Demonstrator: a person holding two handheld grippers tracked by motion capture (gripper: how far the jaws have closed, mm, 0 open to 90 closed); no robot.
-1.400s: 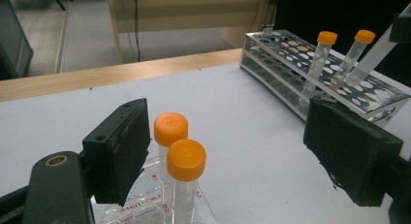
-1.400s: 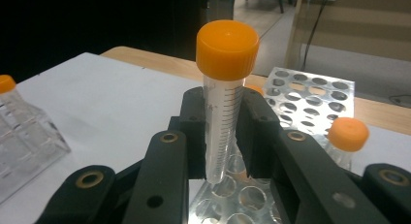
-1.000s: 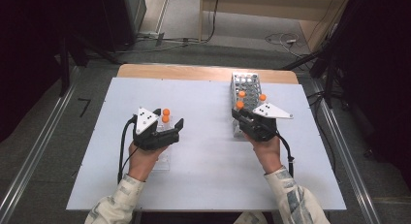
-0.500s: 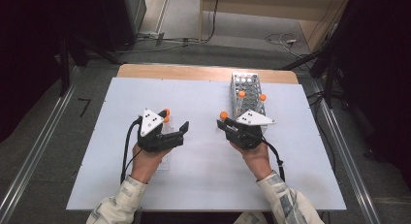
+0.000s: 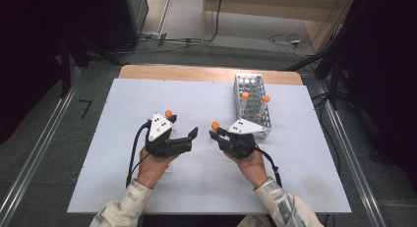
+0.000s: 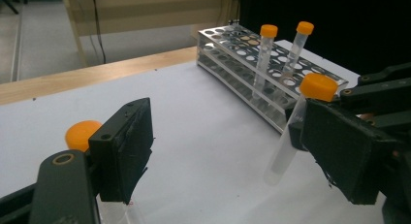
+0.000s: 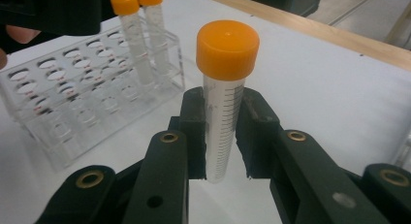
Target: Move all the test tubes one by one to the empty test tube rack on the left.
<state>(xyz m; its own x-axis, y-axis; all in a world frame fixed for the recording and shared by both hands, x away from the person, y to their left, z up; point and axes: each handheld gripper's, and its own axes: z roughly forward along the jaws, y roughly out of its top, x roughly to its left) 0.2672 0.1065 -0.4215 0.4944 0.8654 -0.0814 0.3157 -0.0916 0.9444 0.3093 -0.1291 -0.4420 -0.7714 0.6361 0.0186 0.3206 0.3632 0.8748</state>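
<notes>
While the right tongs (image 7: 220, 151) are squeezing a tube (image 7: 223, 117), the rack (image 7: 72, 103) is sitting behind them. The left tongs (image 5: 189, 136) are standing open.

Pale patterned sleeves (image 5: 287, 207) cover both forearms; each black gripper carries a grey three-cornered plate (image 5: 159, 126), brass rivets and a trailing black cable (image 5: 133, 153).

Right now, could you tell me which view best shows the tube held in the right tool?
The right gripper view: the tube stands close up between the pads, orange cap and scale marks clear. The left gripper view shows it farther off, partly behind a jaw. The high view shows little beyond its cap.
</notes>
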